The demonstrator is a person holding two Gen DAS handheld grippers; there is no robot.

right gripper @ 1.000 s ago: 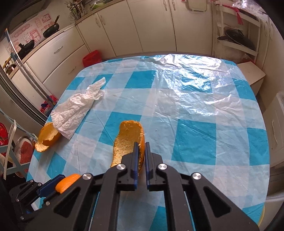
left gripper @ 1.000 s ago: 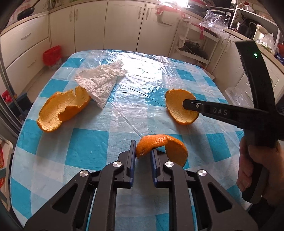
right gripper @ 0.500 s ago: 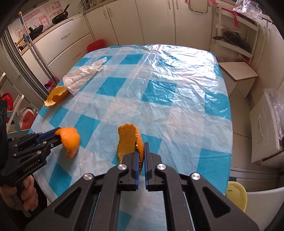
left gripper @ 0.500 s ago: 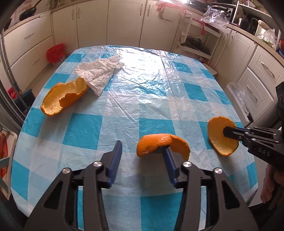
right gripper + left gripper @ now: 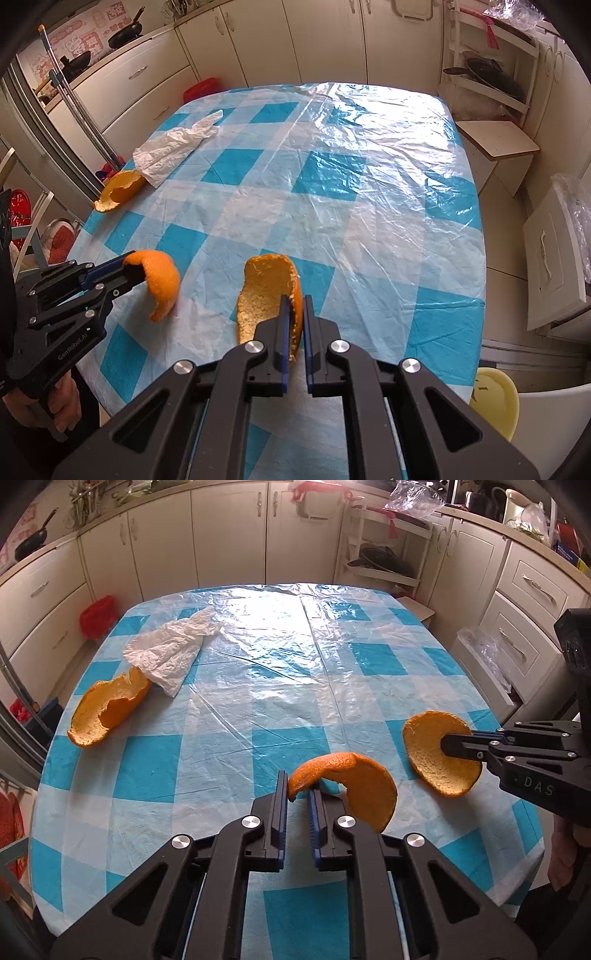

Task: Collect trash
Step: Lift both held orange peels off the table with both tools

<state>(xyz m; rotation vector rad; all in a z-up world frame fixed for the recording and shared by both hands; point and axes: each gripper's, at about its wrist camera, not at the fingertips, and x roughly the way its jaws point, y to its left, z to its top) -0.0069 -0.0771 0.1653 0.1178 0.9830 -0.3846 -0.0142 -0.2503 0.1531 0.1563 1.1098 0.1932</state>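
Observation:
My left gripper (image 5: 297, 791) is shut on a curled orange peel (image 5: 351, 782) and holds it above the near part of the checked table; it also shows in the right wrist view (image 5: 162, 280). My right gripper (image 5: 294, 306) is shut on a second, cup-shaped orange peel (image 5: 267, 291), seen from the left wrist view (image 5: 436, 757) at the right, over the table's right edge. A third large orange peel (image 5: 107, 709) lies at the table's left edge. A crumpled white tissue (image 5: 173, 650) lies just beyond it.
The table (image 5: 295, 664) has a blue-and-white checked cloth under clear plastic. A red bin (image 5: 98, 614) stands on the floor at far left. A yellow stool (image 5: 495, 398) and a wooden stool (image 5: 498, 142) stand to the right. Cabinets surround the table.
Both grippers pulled back toward the near edge with their peels lifted. The left jaws opened wide half a second ago and have closed again on the curled peel.

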